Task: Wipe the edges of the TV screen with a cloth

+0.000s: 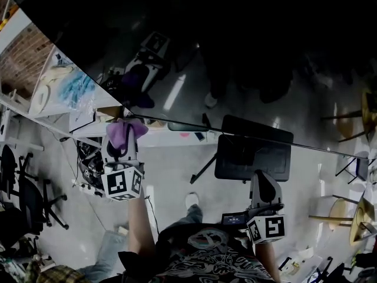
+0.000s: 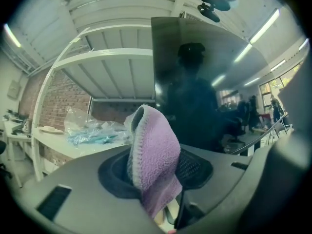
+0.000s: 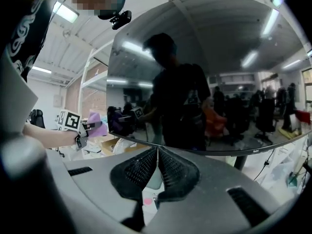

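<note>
The TV screen (image 1: 235,52) is a big dark glossy panel that fills the top of the head view and mirrors the room. A purple cloth (image 1: 122,133) is pinched in my left gripper (image 1: 121,141), which is shut on it at the screen's lower left corner. In the left gripper view the cloth (image 2: 155,165) stands up between the jaws, beside the screen's (image 2: 204,82) left edge. My right gripper (image 1: 265,188) is shut with nothing in it, just below the screen's bottom edge (image 3: 209,147). The right gripper view shows those closed jaws (image 3: 157,167) and, far left, the cloth (image 3: 100,126).
A white shelf (image 1: 65,90) with a plastic bag stands left of the TV. Black office chairs (image 1: 23,193) are at the left, and wooden stools (image 1: 339,214) at the right. A dark panel on a stand (image 1: 253,149) sits below the screen. My legs and a shoe (image 1: 192,200) show underneath.
</note>
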Action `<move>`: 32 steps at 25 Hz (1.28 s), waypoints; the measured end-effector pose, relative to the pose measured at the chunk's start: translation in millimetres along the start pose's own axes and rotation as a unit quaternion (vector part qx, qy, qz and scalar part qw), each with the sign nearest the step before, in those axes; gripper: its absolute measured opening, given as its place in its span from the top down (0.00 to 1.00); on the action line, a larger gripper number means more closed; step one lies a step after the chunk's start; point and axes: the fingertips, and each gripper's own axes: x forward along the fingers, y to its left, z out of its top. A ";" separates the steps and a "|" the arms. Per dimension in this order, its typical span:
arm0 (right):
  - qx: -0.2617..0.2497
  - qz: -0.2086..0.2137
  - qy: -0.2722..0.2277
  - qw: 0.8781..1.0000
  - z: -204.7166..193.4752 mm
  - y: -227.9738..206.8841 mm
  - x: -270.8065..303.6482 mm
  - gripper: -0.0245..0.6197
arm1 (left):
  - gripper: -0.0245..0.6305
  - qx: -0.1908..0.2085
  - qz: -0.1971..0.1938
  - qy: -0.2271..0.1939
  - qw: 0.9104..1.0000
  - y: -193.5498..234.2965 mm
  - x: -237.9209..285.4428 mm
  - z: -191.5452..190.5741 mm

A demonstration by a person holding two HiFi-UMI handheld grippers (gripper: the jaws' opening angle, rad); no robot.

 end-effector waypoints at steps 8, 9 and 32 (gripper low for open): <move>0.000 -0.031 0.015 0.999 -6.8 8.5 -0.5 0.91 | 0.69 -0.024 -0.003 0.001 1.000 14.1 21.6 -14.8; 0.003 -0.034 0.018 0.999 -8.0 8.2 -1.7 0.91 | 0.69 -0.024 -0.004 0.001 1.000 13.1 23.8 -15.5; 0.003 -0.053 0.023 0.998 -13.3 -5.1 1.1 0.91 | 0.69 -0.021 -0.010 -0.004 1.000 -11.4 42.9 -27.3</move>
